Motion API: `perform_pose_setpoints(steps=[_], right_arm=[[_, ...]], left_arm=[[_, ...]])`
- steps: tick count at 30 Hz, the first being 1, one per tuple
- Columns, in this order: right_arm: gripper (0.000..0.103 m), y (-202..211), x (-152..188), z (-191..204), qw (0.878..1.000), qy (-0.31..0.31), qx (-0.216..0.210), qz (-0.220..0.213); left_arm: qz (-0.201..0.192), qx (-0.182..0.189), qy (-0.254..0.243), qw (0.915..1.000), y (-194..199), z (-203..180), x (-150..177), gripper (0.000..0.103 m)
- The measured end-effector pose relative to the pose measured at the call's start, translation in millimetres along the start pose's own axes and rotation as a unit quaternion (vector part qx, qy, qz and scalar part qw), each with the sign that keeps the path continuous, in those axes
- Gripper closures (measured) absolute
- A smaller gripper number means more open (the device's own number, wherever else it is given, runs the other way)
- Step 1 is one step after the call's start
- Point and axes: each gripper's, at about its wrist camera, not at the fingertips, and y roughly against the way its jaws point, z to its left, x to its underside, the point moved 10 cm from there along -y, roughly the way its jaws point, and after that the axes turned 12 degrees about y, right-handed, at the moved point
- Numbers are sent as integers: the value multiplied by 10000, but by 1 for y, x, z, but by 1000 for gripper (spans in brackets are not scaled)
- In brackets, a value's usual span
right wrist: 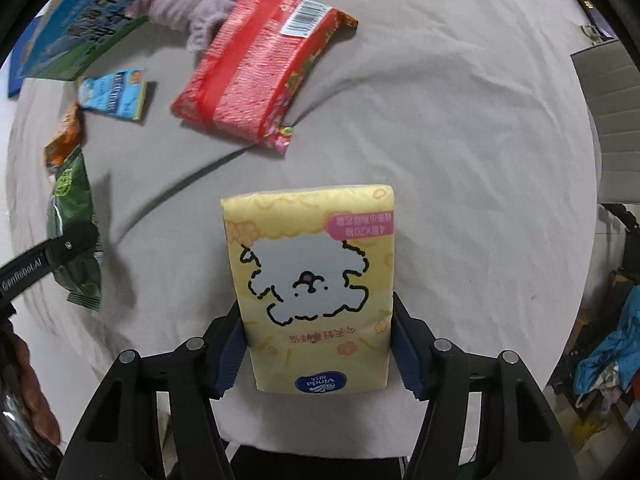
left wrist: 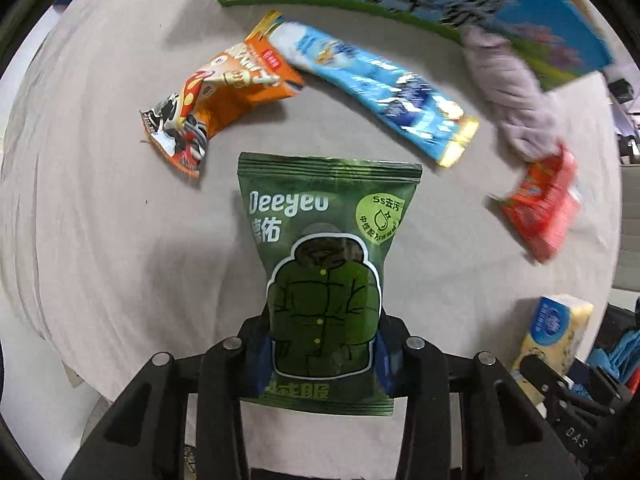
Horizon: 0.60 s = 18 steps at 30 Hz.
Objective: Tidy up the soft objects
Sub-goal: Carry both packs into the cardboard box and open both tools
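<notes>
The left gripper (left wrist: 324,354) is clamped on the lower part of a dark green foil pouch printed with a padded jacket (left wrist: 326,264), holding it above the grey cloth-covered table (left wrist: 120,240). The right gripper (right wrist: 318,344) is clamped on the sides of a yellow soft tissue pack printed with a white dog (right wrist: 314,280). Ahead of the left gripper lie an orange crinkled snack bag (left wrist: 224,96) and a light blue long sachet (left wrist: 384,92). Ahead-left of the right gripper lies a red plastic packet (right wrist: 260,68); beyond it, a lilac knitted cloth (right wrist: 192,8) rests against a blue-green printed carton (right wrist: 88,20).
</notes>
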Motion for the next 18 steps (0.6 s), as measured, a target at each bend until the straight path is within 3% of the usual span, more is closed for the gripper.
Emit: perform_pose_setpoints(steps=[5,10,15,18], right_arm=[[37,29,7,14,9990,247,-263,-257],[38,71,1,16,9961,412,-370,-688],[38,123,-21,23,9908,376,-582,-1164],[38,159,-46,35,9864,366,-632,-1475]], left_arm=[[-337,359,-21,9988,46,-16,15,67],[-806,570,-127,9950,100,-26,9,67],[-1132,784,-396,9897,167,-53,-40,67],[-1311,911,-550,9856,179,-71,-83,67]])
